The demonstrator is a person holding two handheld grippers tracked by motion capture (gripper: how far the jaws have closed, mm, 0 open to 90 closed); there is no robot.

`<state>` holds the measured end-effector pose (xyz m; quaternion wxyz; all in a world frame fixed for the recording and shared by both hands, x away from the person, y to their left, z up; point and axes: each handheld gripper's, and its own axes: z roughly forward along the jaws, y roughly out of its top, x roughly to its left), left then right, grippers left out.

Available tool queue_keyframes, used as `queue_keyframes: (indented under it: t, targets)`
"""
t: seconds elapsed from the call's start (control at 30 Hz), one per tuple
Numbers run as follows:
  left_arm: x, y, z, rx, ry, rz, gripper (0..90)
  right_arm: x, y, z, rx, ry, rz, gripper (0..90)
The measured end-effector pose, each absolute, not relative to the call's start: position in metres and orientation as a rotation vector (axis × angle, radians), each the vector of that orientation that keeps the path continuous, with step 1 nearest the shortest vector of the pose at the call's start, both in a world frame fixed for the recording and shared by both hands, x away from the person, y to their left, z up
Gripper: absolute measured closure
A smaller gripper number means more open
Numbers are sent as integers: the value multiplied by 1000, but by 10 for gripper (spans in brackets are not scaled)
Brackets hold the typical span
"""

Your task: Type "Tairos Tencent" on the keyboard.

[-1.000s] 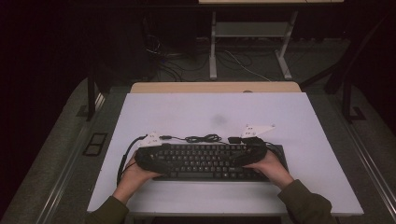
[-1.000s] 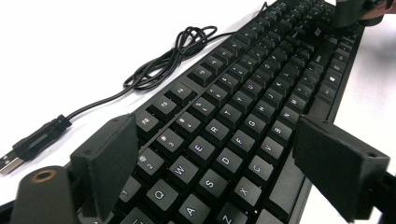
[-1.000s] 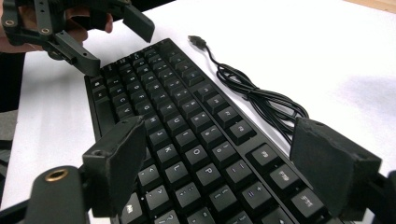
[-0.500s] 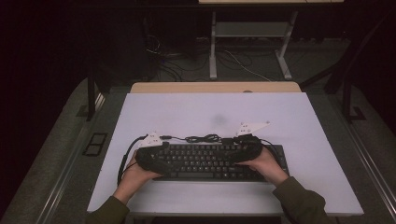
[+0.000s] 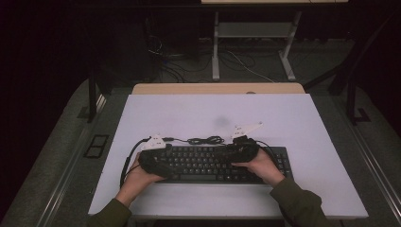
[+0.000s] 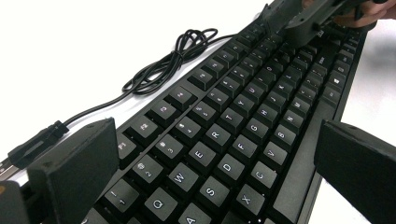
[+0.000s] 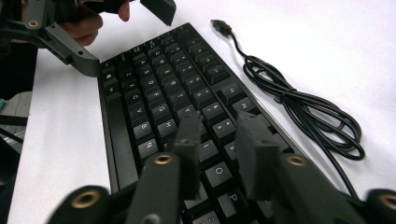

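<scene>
Left gripper [image 5: 152,159] jaws spread wide, angled rightward; right gripper [image 5: 241,151] jaws nearly closed, narrow gap, angled leftward.

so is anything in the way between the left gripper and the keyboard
Nothing visible. The left gripper hangs over the left end of the keyboard, jaws wide apart with only bare keys between them. The bundled cable lies on the table behind the keyboard, off to the side.

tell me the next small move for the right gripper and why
Probably ease the right gripper down so one jaw tip presses a key. Its jaws stand slightly apart just above the keyboard near the O and P keys, gripping nothing, while the left gripper hangs wide open over the other end.
</scene>
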<state>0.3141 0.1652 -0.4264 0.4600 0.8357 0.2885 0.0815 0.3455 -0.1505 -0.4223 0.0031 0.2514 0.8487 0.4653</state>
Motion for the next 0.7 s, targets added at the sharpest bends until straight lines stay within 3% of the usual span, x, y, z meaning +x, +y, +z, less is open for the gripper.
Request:
queue_keyframes:
  t: [0.27,0.7]
  targets:
    - [314,164,-427,2056,704,199,0,347,-142,-423,761,2691,1437,889]
    - [314,164,-428,2066,696,193,0,346,-130,-432,745,2727,1373,891]
